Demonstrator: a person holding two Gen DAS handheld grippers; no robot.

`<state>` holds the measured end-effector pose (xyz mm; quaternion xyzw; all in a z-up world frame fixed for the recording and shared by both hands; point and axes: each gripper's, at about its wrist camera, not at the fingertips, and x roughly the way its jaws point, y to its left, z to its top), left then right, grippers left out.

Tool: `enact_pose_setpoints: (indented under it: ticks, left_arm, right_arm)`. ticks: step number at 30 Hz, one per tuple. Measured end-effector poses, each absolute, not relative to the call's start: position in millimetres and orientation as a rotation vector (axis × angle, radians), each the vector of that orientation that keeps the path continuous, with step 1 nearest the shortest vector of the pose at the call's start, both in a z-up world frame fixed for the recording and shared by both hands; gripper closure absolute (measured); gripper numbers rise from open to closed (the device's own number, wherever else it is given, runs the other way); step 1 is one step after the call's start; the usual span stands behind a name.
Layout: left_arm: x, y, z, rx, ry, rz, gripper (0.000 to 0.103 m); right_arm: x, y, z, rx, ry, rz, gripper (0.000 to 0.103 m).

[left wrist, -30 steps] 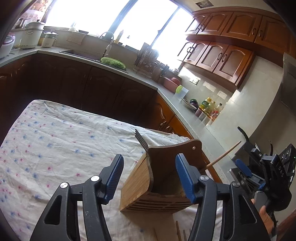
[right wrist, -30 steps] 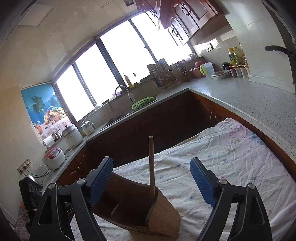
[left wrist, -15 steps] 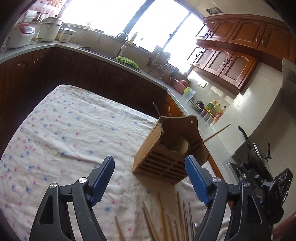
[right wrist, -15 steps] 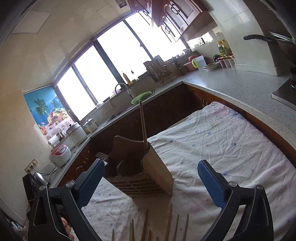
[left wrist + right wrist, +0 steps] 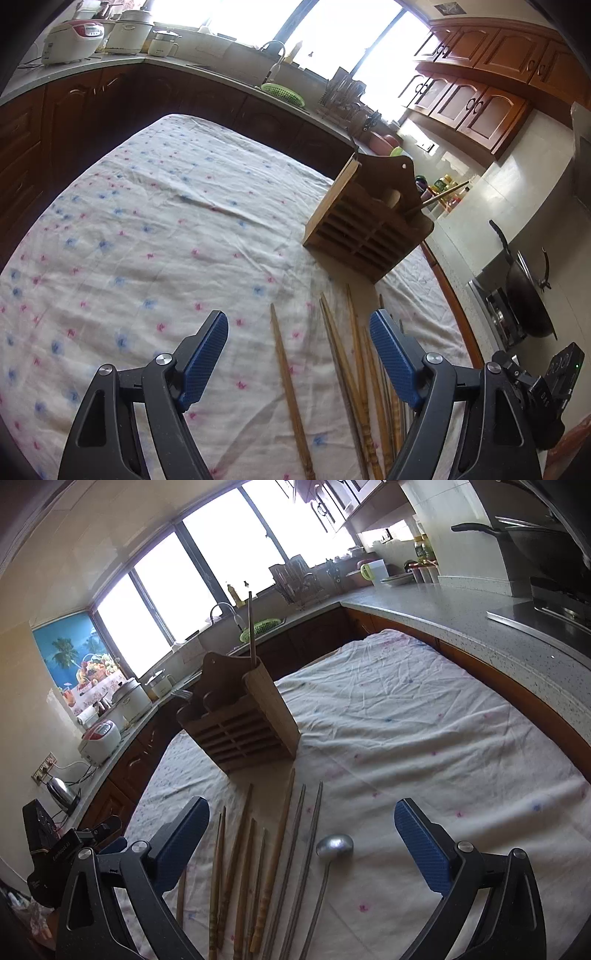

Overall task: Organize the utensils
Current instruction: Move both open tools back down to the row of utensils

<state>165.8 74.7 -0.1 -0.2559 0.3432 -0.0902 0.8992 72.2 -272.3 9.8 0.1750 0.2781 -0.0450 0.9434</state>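
Right now, from the left wrist, the left gripper (image 5: 298, 354) hangs over the flowered cloth (image 5: 129, 229) with its blue pads (image 5: 202, 357) spread wide and nothing between them; its jaws have just been opening. Wooden chopsticks (image 5: 291, 384) lie loose on the cloth just ahead, fanned toward the wooden holder (image 5: 365, 229), which stands further back near the table's far edge with one stick (image 5: 436, 197) leaning out of it. From the right wrist, the right gripper (image 5: 301, 840) is spread very wide and empty as well, its jaws also just opened. Below it lie the same wooden sticks, a pair of thin metal chopsticks (image 5: 301, 856) and a metal spoon (image 5: 334, 845) with its bowl pointing toward the holder. These pieces look light and stiff; I judge the metal ones slippery and prone to roll, so a pinch across the middle of a shaft seems safest, lifting one or a pair at a time. The spoon's thin handle offers the best hold.
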Motion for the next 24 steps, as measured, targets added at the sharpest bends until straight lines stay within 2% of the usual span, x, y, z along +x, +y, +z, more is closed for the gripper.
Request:
enact_pose_setpoints:
  ticks: [18, 20, 24]
  left_arm:
    - [163.2, 48.6, 0.0, -0.404, 0.795, -0.146, 0.025]
    - [165.7, 46.4, -2.0, -0.390, 0.808, -0.145, 0.025]
    - [172.1, 40.6, -4.3, -0.367, 0.829, -0.150, 0.027]
  right_arm:
    - [49.6, -260.1, -13.4, 0.298, 0.647, -0.090, 0.004]
    - [50.5, -259.3, -14.3, 0.288, 0.650, -0.100, 0.007]
    - [56.4, -256.7, -19.2, 0.275, 0.685, -0.097, 0.022]
